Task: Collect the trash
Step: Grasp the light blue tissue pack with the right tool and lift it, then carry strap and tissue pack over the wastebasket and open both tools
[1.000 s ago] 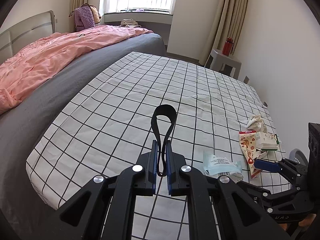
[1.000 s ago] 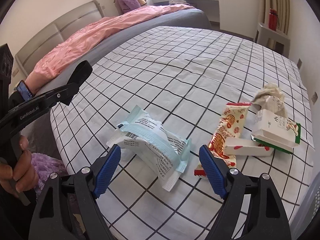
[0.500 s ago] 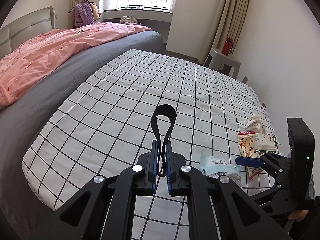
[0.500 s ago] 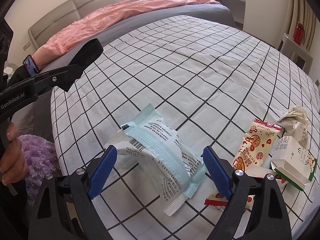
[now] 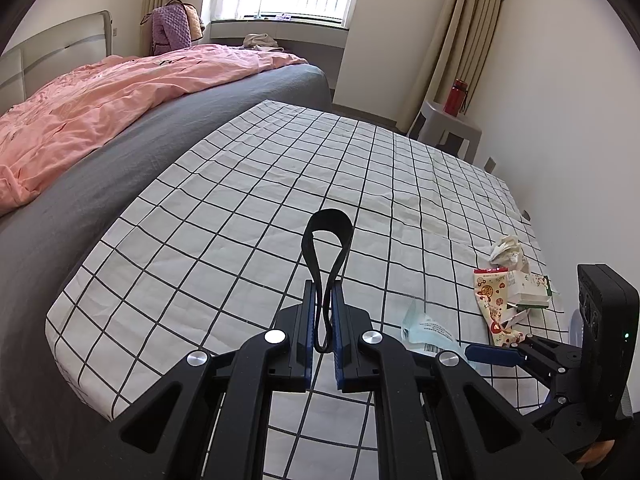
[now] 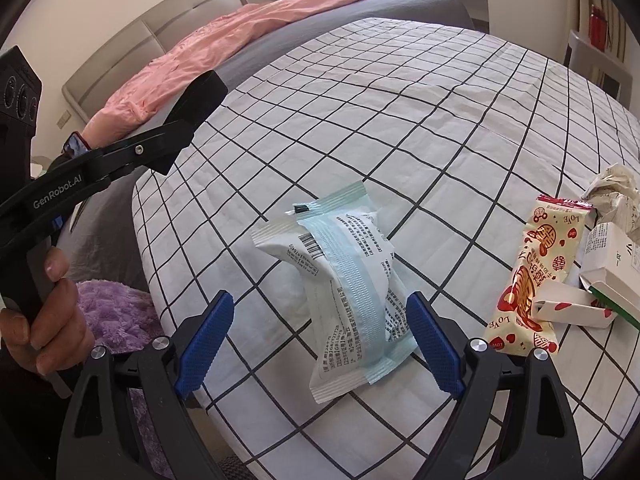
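Pale-blue wrapper [image 6: 352, 280] lying uncollected between spread right gripper [image 6: 320, 344] | left gripper [image 5: 322, 320] pinching black strap [image 5: 326, 248] | red snack packet [image 6: 536, 280], carton [image 6: 612, 256], crumpled paper [image 6: 616, 192] waiting

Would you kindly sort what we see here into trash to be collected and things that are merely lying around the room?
For the job:
- pale blue wrapper
- red-and-cream snack packet
- crumpled paper
- small white cartons
- black strap, clamped in the left gripper

Just lying about:
- pink duvet
- purple bag
- red bottle
- purple fluffy fabric
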Demonstrator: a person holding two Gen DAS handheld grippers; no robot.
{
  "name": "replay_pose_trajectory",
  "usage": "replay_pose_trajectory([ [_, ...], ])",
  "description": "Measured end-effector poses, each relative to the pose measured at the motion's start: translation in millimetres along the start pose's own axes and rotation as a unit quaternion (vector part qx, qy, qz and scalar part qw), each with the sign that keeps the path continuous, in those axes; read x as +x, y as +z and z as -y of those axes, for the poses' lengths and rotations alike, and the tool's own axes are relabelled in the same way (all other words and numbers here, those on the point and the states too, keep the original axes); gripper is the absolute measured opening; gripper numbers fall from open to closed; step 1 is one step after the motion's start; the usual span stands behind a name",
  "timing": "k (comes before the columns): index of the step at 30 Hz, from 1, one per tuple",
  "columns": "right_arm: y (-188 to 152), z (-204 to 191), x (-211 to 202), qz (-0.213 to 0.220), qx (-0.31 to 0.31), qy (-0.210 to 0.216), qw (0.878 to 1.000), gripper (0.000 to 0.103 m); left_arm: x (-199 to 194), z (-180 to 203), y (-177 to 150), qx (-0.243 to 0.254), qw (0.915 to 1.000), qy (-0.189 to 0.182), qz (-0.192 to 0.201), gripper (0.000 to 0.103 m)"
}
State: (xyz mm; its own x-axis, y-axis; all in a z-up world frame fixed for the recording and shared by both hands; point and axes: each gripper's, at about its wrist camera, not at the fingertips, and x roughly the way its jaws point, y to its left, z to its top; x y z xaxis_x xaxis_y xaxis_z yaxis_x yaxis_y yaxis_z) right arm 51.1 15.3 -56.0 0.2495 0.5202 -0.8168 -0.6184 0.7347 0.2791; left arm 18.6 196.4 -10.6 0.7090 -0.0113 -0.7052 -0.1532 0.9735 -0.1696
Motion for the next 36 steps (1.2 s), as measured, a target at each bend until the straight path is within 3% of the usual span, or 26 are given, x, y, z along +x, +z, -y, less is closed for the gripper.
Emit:
replay_pose_trajectory([
  [4,5,5,6,0.004,0.014,-0.033,0.999,0.086,0,0,0,0.000,1.0000,-0.001,0.000,0.008],
  [11,11,4,20,-0.004,0.006,-0.038,0.999,0.082,0,0,-1,0.000,1.0000,-0.001,-0.002,0.008],
  [18,7,-2,21,-0.007,-0.002,-0.064,0.998,0.057,1,2,-2,0.002,1.0000,-0.002,-0.005,0.008],
  [23,-2,7,3,0.015,0.042,-0.072,0.996,0.049,4,7,-3,0.008,0.9999,-0.007,-0.011,0.008],
  [36,-56,19,-63,0.066,0.121,-0.097,0.986,0.048,-1,41,-14,0.048,0.9985,-0.023,-0.012,0.008],
])
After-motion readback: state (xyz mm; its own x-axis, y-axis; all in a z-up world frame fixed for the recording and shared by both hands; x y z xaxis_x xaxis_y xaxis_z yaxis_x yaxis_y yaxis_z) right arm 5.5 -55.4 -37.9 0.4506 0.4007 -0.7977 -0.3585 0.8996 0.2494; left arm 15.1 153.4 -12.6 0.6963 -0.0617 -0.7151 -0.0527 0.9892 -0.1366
